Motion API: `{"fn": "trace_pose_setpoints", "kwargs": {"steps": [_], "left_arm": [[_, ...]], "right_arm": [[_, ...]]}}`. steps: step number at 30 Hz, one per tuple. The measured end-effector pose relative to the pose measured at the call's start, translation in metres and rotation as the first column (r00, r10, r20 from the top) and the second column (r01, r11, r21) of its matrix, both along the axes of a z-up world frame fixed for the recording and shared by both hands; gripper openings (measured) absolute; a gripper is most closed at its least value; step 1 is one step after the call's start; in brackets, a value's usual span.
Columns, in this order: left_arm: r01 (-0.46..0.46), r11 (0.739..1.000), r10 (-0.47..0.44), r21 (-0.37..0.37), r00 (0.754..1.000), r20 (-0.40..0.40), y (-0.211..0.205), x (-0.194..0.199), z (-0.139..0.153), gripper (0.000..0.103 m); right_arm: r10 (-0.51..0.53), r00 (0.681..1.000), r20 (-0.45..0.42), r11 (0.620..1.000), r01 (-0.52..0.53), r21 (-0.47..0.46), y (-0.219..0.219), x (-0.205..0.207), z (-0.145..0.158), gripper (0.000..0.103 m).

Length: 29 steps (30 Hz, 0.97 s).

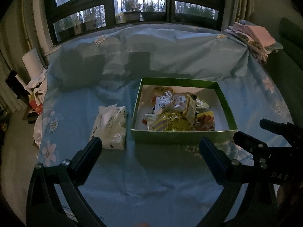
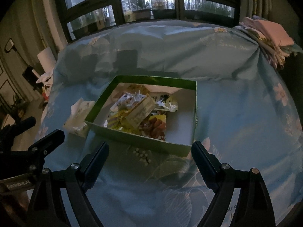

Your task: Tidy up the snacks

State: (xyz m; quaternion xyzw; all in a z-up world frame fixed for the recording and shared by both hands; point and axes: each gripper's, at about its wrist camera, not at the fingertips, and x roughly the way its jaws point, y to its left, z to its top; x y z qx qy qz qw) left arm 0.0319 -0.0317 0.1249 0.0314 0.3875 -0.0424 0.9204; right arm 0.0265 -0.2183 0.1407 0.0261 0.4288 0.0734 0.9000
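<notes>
A green open box (image 1: 181,136) sits on the blue flowered bedsheet; it also shows in the right wrist view (image 2: 140,141). Several snack packets (image 1: 176,113) lie piled inside it, also seen in the right wrist view (image 2: 144,113). A white patterned packet (image 1: 110,126) lies on the sheet just left of the box, partly hidden behind the box in the right wrist view (image 2: 77,115). My left gripper (image 1: 150,147) is open and empty, hovering in front of the box. My right gripper (image 2: 150,151) is open and empty, just before the box's near wall.
A raised fold of the quilt (image 1: 151,53) lies behind the box. Folded pink and patterned cloths (image 1: 255,36) are stacked at the far right. Bags and clutter (image 1: 36,94) stand on the floor off the bed's left edge. Windows (image 1: 138,3) are behind.
</notes>
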Motion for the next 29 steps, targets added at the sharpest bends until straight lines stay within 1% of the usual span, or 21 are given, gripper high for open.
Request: {"fn": "trace_pose_setpoints", "kwargs": {"steps": [8, 13, 29], "left_arm": [[-0.012, 1.0, 0.012, 0.006, 1.0, -0.018, 0.002, 0.007, -0.006, 0.103], [-0.005, 1.0, 0.005, -0.006, 1.0, -0.025, 0.002, 0.011, -0.007, 0.103], [0.003, 1.0, -0.003, -0.004, 0.999, -0.039, -0.001, 0.021, -0.009, 0.103]], "right_arm": [[-0.012, 1.0, -0.02, 1.0, 0.012, 0.009, -0.002, 0.006, -0.006, 0.089], [-0.014, 1.0, -0.028, 1.0, 0.014, 0.017, -0.002, 0.008, -0.009, 0.089], [-0.015, 0.999, -0.031, 1.0, 0.016, 0.016, -0.003, 0.01, -0.01, 0.089]]}}
